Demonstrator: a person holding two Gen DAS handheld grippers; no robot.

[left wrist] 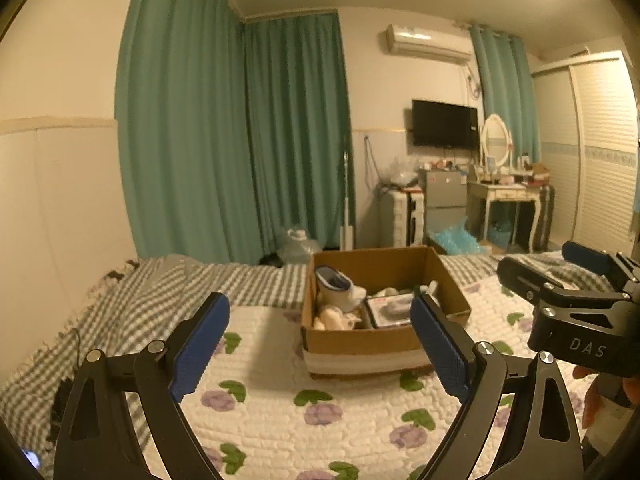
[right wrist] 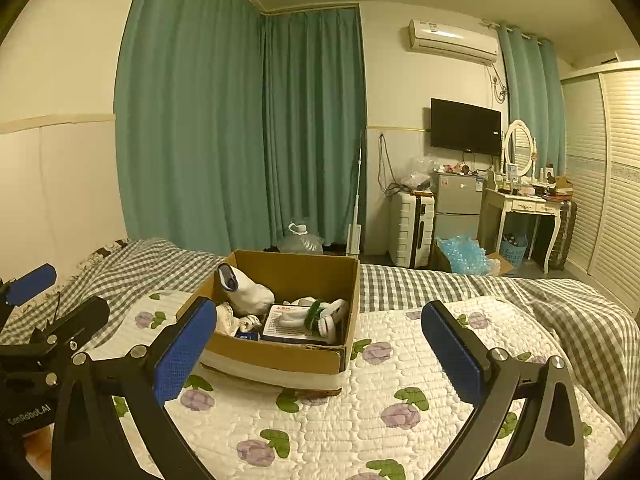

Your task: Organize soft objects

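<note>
An open cardboard box (left wrist: 360, 344) stands on the white floral quilt (left wrist: 280, 412) on the bed; it also shows in the right wrist view (right wrist: 280, 354). Inside lie a white sock with a dark cuff (right wrist: 248, 290), cream soft items (left wrist: 334, 318), a white and green item (right wrist: 320, 316) and a flat printed packet (right wrist: 284, 326). My left gripper (left wrist: 320, 348) is open and empty, held above the quilt just short of the box. My right gripper (right wrist: 320, 356) is open and empty, above the quilt to the box's right; it also shows in the left wrist view (left wrist: 560, 276).
A grey checked blanket (right wrist: 440, 284) covers the far part of the bed. Beyond the bed stand green curtains (right wrist: 240, 120), a white suitcase (right wrist: 412, 228), a small fridge (right wrist: 458, 204), a dressing table (right wrist: 524, 208) and a wardrobe (right wrist: 608, 168).
</note>
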